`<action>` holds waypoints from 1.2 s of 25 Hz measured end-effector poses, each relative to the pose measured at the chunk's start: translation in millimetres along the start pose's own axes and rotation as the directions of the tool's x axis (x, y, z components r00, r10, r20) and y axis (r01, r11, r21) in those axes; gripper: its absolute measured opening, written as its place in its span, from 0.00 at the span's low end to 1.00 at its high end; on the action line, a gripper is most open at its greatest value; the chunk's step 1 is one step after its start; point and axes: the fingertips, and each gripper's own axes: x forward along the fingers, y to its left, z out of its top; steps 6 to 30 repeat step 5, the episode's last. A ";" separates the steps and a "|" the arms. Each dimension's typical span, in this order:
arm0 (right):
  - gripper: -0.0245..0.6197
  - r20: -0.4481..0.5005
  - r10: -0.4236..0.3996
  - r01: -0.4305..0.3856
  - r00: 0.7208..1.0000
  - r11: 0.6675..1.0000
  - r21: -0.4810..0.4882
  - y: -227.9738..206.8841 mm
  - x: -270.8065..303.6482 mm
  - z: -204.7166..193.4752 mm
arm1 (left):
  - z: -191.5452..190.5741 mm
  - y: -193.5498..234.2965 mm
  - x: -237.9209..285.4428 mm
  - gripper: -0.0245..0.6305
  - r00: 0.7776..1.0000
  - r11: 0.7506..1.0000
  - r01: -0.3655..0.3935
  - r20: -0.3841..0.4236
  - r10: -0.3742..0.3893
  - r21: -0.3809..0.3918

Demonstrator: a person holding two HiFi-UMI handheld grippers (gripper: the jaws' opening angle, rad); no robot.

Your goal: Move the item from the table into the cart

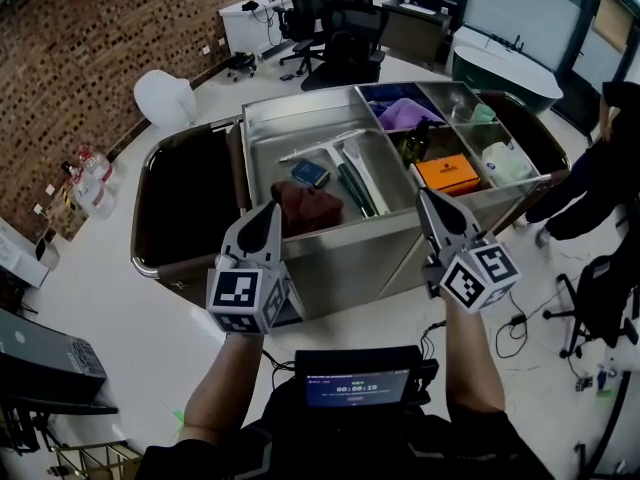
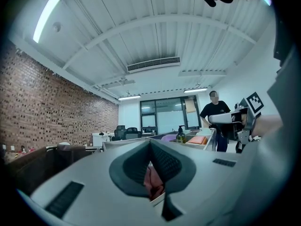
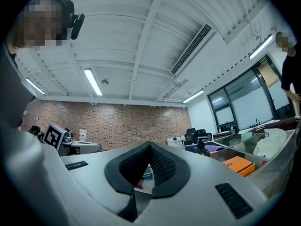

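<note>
- The cart (image 1: 340, 253) fills the middle of the head view. Its dark side bin (image 1: 190, 203) sits at 9 o'clock of the open steel tray (image 1: 262, 133).
- The left gripper (image 1: 271, 211) hovers at the tray's near rim, jaws closed pad to pad with nothing held. In its own view (image 2: 150, 147), the pinkish-red in the slit under the pads is cloth lying beyond them, not clamped.
- No counter with an item on it shows in any view, so the step in hand looks like leaving the cart. To do that well, lift the left jaws straight up, clear of the rim and the cloth, before swinging away, and spread them only when over the next thing.
- The reddish-brown cloth (image 1: 310, 208), probably the task's thing, lies in the tray's near part, just beside the left tips at their 3 o'clock. I cannot tell whether they touch.
- It is a crumpled heap. Its longer spread runs roughly from 10 to 4 o'clock, and no end truly points anywhere.
- A squeegee (image 1: 322, 149) lies at 12 o'clock of the cloth, and a green-handled tool (image 1: 356, 190) at its 2 o'clock.
- The right gripper (image 1: 428, 204) hangs over the near rim, its jaws also closed and empty in its own view (image 3: 149, 147). An orange box (image 1: 447, 174) sits at its 1 o'clock. It should rise clear of the divider first.
</note>
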 end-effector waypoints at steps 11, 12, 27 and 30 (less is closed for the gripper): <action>0.05 0.002 -0.001 0.001 1.000 1.000 0.000 2.1 0.0 0.1 | -1.1 0.7 0.5 0.04 1.000 1.000 0.002 -0.003 -0.002 0.000; 0.05 0.002 -0.001 0.001 1.000 1.000 0.000 2.1 0.0 0.1 | -1.1 0.7 0.5 0.04 1.000 1.000 0.002 -0.003 -0.002 0.000; 0.05 0.002 -0.001 0.001 1.000 1.000 0.000 2.1 0.0 0.1 | -1.1 0.7 0.5 0.04 1.000 1.000 0.002 -0.003 -0.002 0.000; 0.05 0.002 -0.001 0.001 1.000 1.000 0.000 2.1 0.0 0.1 | -1.1 0.7 0.5 0.04 1.000 1.000 0.002 -0.003 -0.002 0.000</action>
